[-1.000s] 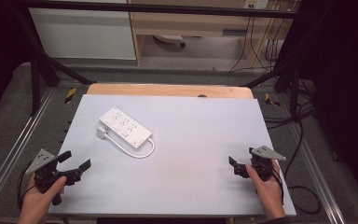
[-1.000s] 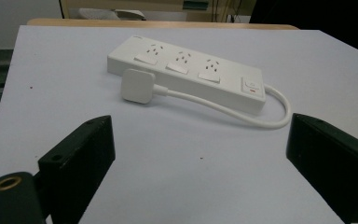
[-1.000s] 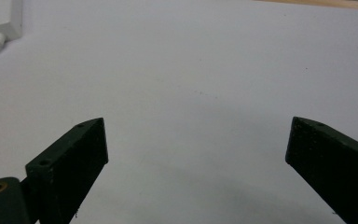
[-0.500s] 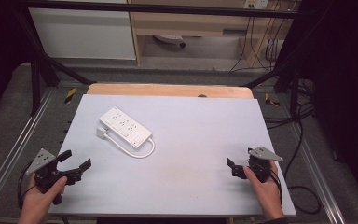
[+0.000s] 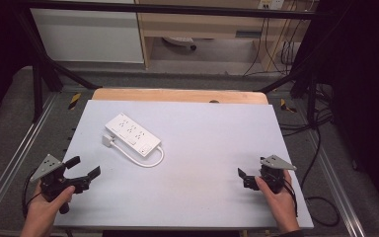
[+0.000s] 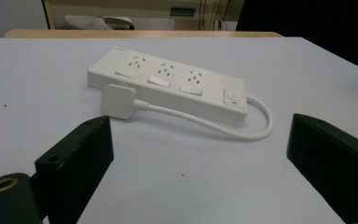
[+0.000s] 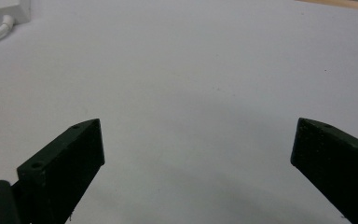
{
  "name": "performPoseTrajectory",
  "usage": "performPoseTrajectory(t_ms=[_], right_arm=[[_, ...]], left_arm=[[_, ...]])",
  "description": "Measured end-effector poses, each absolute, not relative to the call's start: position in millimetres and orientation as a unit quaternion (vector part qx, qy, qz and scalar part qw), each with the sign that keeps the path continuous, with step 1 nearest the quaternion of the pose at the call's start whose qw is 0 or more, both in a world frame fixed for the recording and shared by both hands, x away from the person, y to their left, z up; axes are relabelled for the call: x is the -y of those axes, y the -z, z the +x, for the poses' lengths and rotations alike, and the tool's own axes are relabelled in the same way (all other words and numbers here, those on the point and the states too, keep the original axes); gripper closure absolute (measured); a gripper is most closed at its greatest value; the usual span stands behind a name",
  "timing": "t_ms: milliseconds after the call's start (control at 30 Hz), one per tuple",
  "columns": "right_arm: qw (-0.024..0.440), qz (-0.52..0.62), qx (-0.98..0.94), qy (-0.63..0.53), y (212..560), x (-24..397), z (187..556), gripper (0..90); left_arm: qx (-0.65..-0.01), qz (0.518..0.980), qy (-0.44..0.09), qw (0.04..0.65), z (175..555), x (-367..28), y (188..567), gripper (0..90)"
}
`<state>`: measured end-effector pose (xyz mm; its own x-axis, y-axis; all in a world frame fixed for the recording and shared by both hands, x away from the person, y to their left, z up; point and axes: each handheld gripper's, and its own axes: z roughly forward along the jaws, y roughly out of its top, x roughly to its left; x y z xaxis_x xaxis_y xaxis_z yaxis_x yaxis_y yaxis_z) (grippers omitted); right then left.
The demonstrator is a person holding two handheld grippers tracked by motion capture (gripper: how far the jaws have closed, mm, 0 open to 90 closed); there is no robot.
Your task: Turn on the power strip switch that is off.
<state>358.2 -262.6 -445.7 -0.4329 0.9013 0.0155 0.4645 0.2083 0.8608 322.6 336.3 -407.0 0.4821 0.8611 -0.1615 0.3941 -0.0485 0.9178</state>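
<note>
the left claw [image 5: 86, 167] sat at the near left corner of the tabletop [image 5: 212, 143], its jaws spread wide and holding nothing. the right claw [image 5: 244, 178] waited near the near right edge, jaws likewise wide apart and empty in the right gripper view. the white power strip [image 5: 132, 135] lay flat toward the far left of the tabletop, its plug [image 5: 108, 140] resting just beside its long side and its cord [image 5: 148, 160] looping round from one end. in the left gripper view the strip [image 6: 168, 84] lay straight ahead between the jaws, well apart from them.

against the picture from 1 second before, little had changed: the right claw had drifted slightly toward the person and the left claw had barely shifted, while the strip, plug and cord lay where they had been. that suggested the work had not really started; the left claw seemed lined up for a reach toward the plug.
</note>
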Motion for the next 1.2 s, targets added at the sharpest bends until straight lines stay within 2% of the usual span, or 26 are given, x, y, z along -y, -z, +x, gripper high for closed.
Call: performPoseTrajectory(t_ms=[1200], right_arm=[[0.249,0.465,-0.737,-0.422,446.9,260.8,357.9,2.6]], left_arm=[[-0.409,0.708,-0.229,0.528,353.8,-299.5,376.8,6.9]])
